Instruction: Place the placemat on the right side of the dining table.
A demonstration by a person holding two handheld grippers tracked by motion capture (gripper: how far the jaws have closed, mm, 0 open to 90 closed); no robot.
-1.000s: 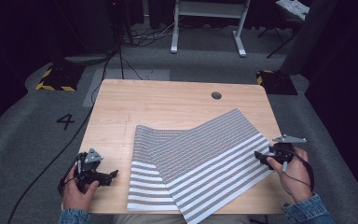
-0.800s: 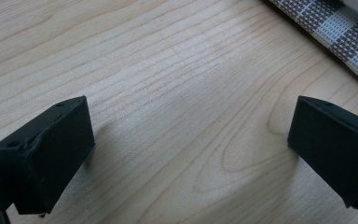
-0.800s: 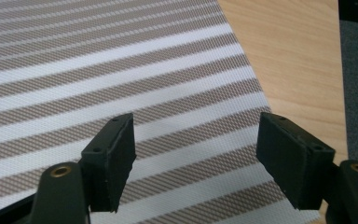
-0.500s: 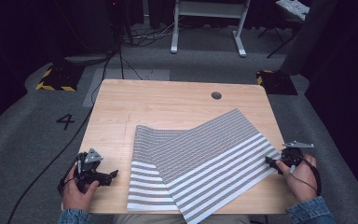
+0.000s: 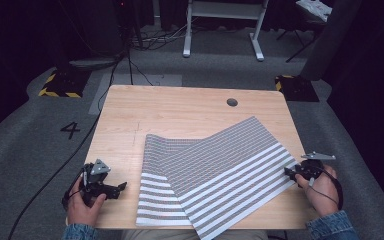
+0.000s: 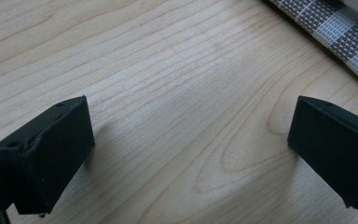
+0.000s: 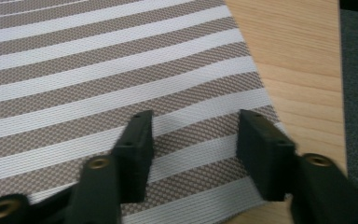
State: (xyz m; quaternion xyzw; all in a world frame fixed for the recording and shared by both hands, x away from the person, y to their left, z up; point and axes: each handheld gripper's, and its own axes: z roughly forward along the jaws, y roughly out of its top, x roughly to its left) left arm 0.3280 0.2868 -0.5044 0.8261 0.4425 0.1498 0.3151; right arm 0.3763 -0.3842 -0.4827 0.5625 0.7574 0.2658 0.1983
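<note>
A woven mat [image 5: 220,165] with brown and white stripes lies on the wooden table [image 5: 180,110], one part folded over the other. My right gripper [image 5: 288,172] is at the mat's right corner by the table's right edge. In the right gripper view its jaws [image 7: 196,130] stand apart just above the striped mat [image 7: 98,70]; they have just been closing, and nothing is pinched between them. My left gripper [image 5: 119,188] rests at the near left, left of the mat. Its jaws [image 6: 193,126] are wide open over bare wood [image 6: 168,70], with the mat's edge [image 6: 335,28] farther off.
A round cable hole [image 5: 232,102] sits in the table's far right part. Grey carpet surrounds the table, with a painted number four [image 5: 70,130], cables [image 5: 130,65] and a white desk frame [image 5: 220,25] beyond. The table's right edge [image 7: 338,70] runs close beside my right gripper.
My right hand has come down and a little toward the near edge at the mat's right corner. The left hand and the mat have stayed as they were.
</note>
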